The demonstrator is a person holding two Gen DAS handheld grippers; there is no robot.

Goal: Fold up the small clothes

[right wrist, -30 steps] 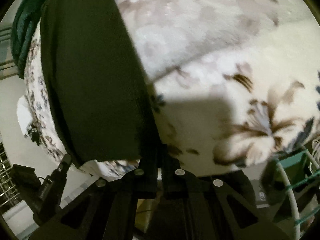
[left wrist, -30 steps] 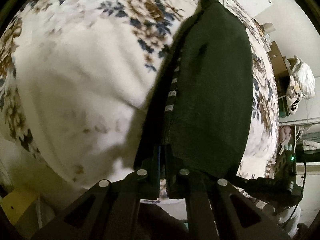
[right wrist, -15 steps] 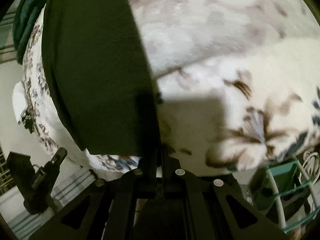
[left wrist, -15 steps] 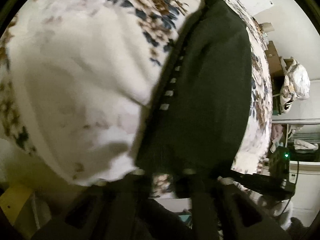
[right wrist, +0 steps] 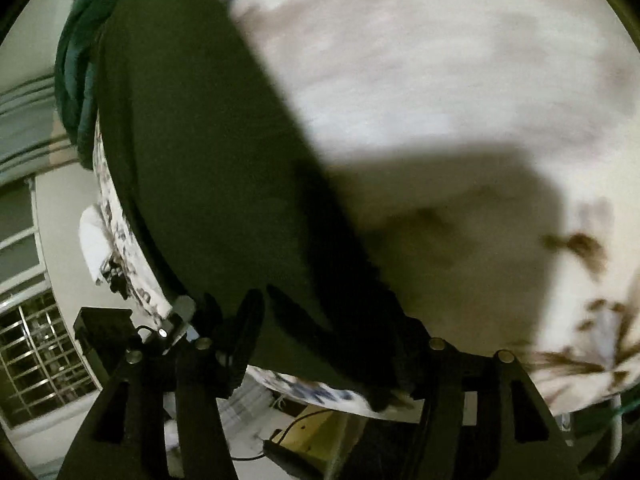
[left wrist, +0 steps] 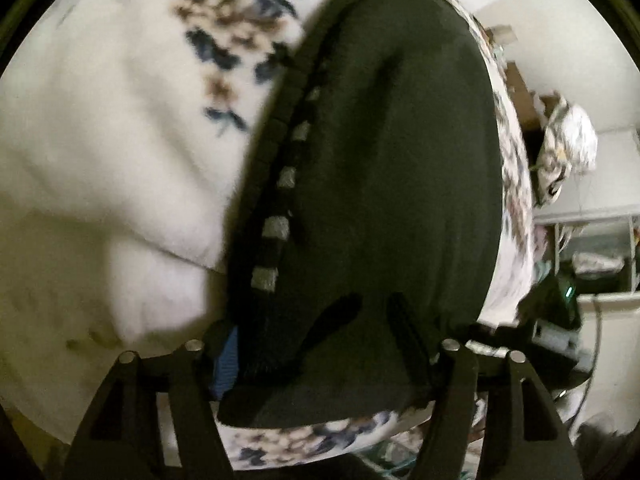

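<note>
Both grippers have released the dark garment (left wrist: 384,184). One second ago and half a second ago, the jaws of each gripper were together, pinching the near edge of the cloth. Now the jaws of the left gripper (left wrist: 320,344) stand wide apart, and the jaws of the right gripper (right wrist: 320,340) stand wide apart as well. Neither holds anything.

The garment lies flat on the floral blanket (left wrist: 120,140), as a long folded strip that runs away from both cameras. Its near edge lies just ahead of the open fingers. In the left wrist view, a row of grey patches (left wrist: 276,228) runs along the left edge of the strip, where the layers are stacked. In the right wrist view, the same garment (right wrist: 192,160) fills the left half of the frame and the blanket (right wrist: 440,100) fills the right half.

Judgement: the release marks the end of one fold. The strip is still long, so a further fold across its length is probably needed.

Limits of view:
- Both pictures are blurred by motion.
- The far end of the garment is cut off at the frame edge in both views.
- The kind of garment cannot be determined.
- A small blue patch (left wrist: 226,364) beside the left finger cannot be identified.
- A green cloth (right wrist: 76,76) at the far left of the right wrist view is only partly visible.
</note>
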